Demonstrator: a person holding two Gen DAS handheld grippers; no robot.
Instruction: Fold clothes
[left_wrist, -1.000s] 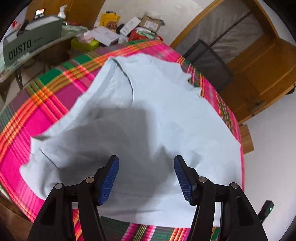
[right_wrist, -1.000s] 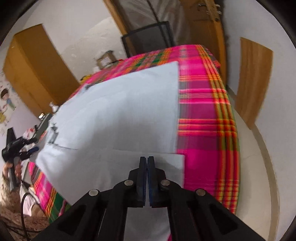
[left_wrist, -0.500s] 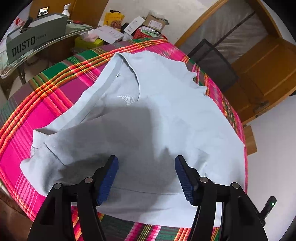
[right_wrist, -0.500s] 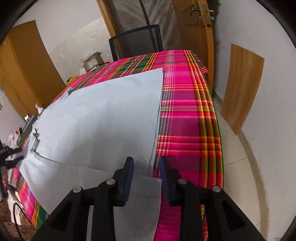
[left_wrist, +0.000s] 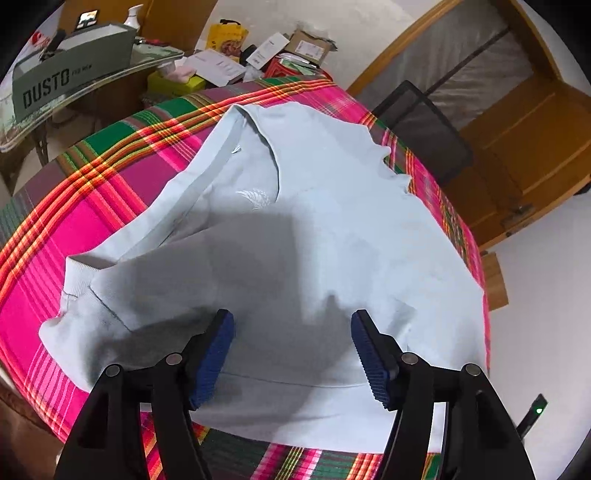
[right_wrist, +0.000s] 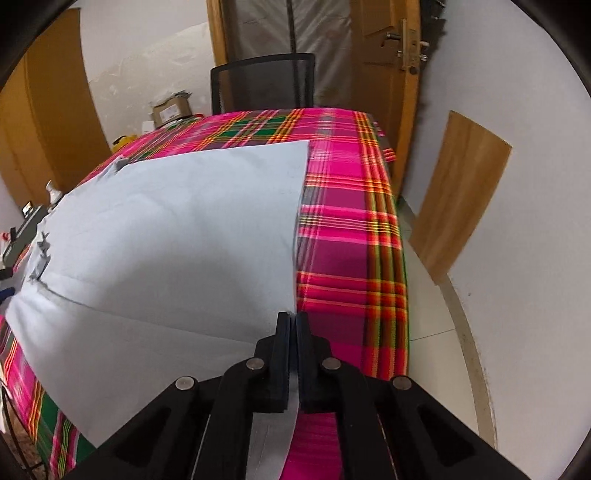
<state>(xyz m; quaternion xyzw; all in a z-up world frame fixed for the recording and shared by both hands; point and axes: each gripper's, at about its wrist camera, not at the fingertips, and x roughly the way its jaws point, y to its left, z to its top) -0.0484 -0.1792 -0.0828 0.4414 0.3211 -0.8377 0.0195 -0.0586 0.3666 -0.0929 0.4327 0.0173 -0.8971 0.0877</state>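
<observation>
On the far left, a grey-green box (left_wrist: 74, 70) on a side desk reads "DUSTO". A pale blue sweatshirt (left_wrist: 295, 229) lies spread on the plaid-covered tabletop (left_wrist: 92, 221), collar away from the viewer, a small white emblem on its chest too small to read. The left gripper (left_wrist: 291, 354) hovers over the near hem, jaws wide and empty, probably waiting. To the right, the right gripper (right_wrist: 291, 332), having just opened and closed again, pinches the sweatshirt's straight right edge, likely ready to lift it for a fold.
</observation>
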